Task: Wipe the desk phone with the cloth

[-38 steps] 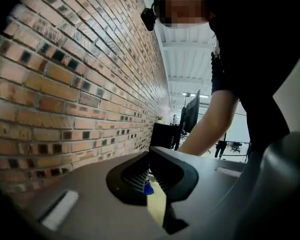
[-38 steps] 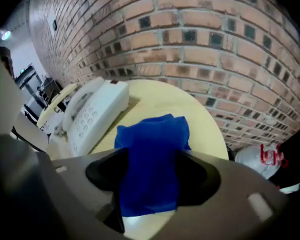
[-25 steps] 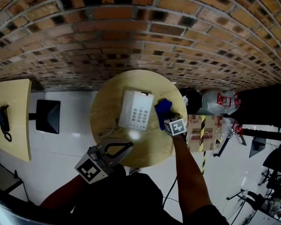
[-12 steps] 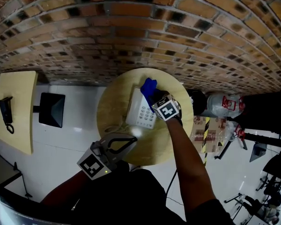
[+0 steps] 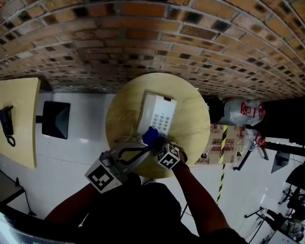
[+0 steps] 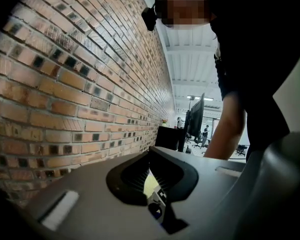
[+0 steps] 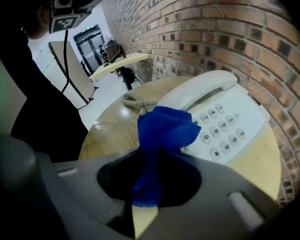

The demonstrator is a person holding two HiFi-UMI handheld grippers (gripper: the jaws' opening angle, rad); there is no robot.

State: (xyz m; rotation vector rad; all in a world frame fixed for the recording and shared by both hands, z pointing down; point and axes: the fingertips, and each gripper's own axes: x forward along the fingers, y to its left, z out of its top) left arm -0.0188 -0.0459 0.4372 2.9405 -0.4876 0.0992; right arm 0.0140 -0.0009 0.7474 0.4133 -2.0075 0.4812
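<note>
Blue bunched fabric, the cleaning cloth (image 7: 165, 129), is being pinched between the jaws of the right gripper (image 7: 149, 186). The jaws are clamping its lower folds so that a loose tuft is projecting ahead of the tips as a wiping pad. The tuft is meeting the near edge of the white push-button desk phone (image 5: 156, 115), beside the lowest row of its grey keypad (image 7: 222, 129). Whether it is pressing on the plastic or only brushing it cannot be told. Held this low and this far forward, the gripper is letting the cloth, not the hard jaws, reach the phone.

The left gripper (image 5: 134, 155) is hanging just beside the right one, at the near rim of the table. Its jaws are drawn almost together, with only a thin slit between them and nothing in it. It is judged to be waiting in reserve, perhaps to steady the phone.

The phone is lying flat near the middle of the round pale wooden table (image 5: 193, 131), with its white handset (image 7: 200, 91) resting in the cradle along the left side. Its coiled cord (image 7: 135, 102) is trailing off toward the table's left edge. A reddish brick wall (image 5: 142, 34) is rising directly behind the table.

The wiping is judged to be under way at the phone's near end.
</note>
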